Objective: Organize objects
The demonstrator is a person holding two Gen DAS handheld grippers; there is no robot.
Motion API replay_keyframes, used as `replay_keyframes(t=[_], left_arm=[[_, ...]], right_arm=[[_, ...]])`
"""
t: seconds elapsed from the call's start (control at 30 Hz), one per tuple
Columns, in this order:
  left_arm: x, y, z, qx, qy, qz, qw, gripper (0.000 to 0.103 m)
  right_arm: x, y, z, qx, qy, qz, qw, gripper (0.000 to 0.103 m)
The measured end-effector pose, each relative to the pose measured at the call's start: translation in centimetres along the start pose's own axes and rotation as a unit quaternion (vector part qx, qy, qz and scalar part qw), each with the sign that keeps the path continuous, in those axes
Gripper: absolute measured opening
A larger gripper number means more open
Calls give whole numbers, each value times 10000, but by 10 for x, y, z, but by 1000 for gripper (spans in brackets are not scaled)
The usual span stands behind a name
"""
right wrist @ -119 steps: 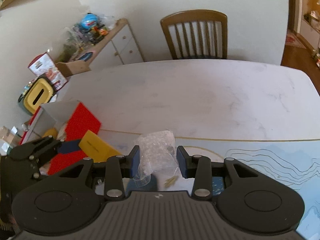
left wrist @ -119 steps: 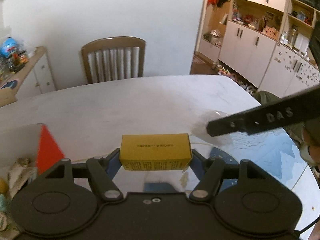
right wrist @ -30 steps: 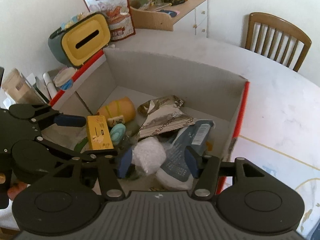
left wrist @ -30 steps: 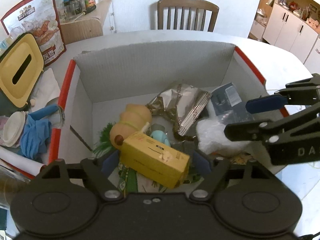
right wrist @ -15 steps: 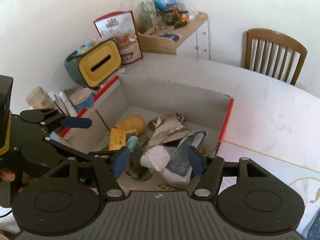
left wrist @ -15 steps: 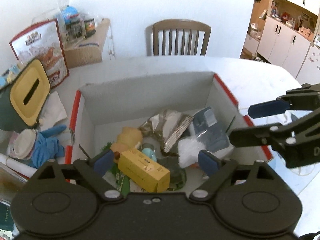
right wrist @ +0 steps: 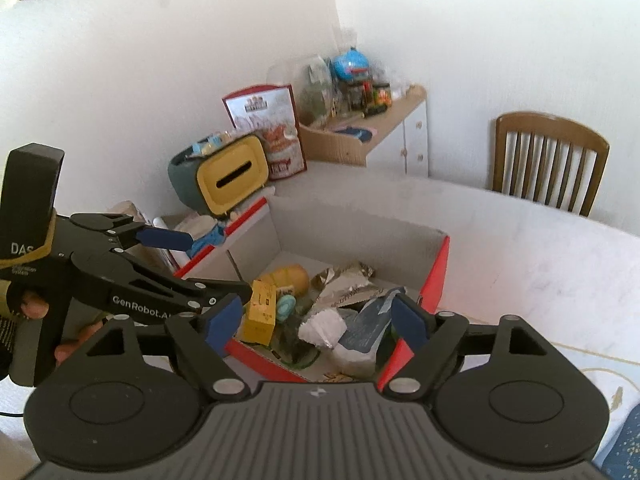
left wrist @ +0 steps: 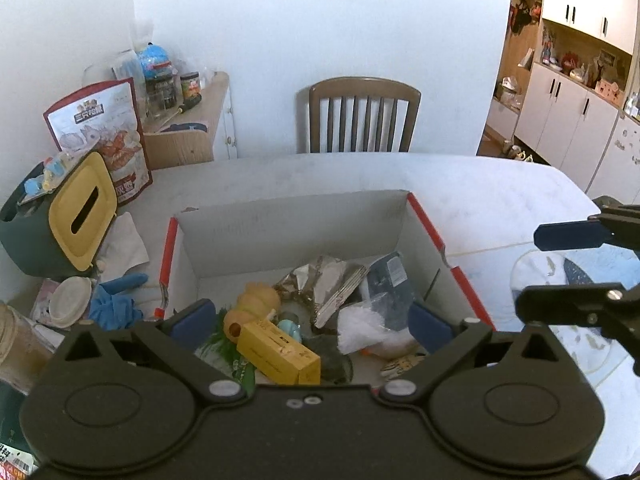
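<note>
left gripper: jaws wide, holds nothing | right gripper: jaws wide, empty | yellow carton and clear bag lie in the box, so both hover above it

Yellow carton lies in red-edged white box.
</note>
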State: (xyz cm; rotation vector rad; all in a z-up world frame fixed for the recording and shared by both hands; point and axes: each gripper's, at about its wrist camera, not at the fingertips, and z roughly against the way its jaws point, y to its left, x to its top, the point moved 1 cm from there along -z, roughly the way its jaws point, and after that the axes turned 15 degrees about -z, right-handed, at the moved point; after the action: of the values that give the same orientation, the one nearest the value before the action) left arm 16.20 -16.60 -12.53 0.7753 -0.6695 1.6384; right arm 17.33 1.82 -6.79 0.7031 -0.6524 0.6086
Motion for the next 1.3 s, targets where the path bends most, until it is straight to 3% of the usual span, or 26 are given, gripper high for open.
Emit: replay_keyframes(t=[0.37,0.57,1.3], left_arm=[[-2,-9,27,289,-225,-33,9993,102],[-5,-16,36,337,-290,21,9990,102],[-28,-59,67,881,-329,460,9945,103]], right_arm=[[-22,-1,35,50,-380,211,9990,86],[-35,-10,46,38,-505,63,9987,102],[-55,-66,97,-150,-845,-294,9959,103]])
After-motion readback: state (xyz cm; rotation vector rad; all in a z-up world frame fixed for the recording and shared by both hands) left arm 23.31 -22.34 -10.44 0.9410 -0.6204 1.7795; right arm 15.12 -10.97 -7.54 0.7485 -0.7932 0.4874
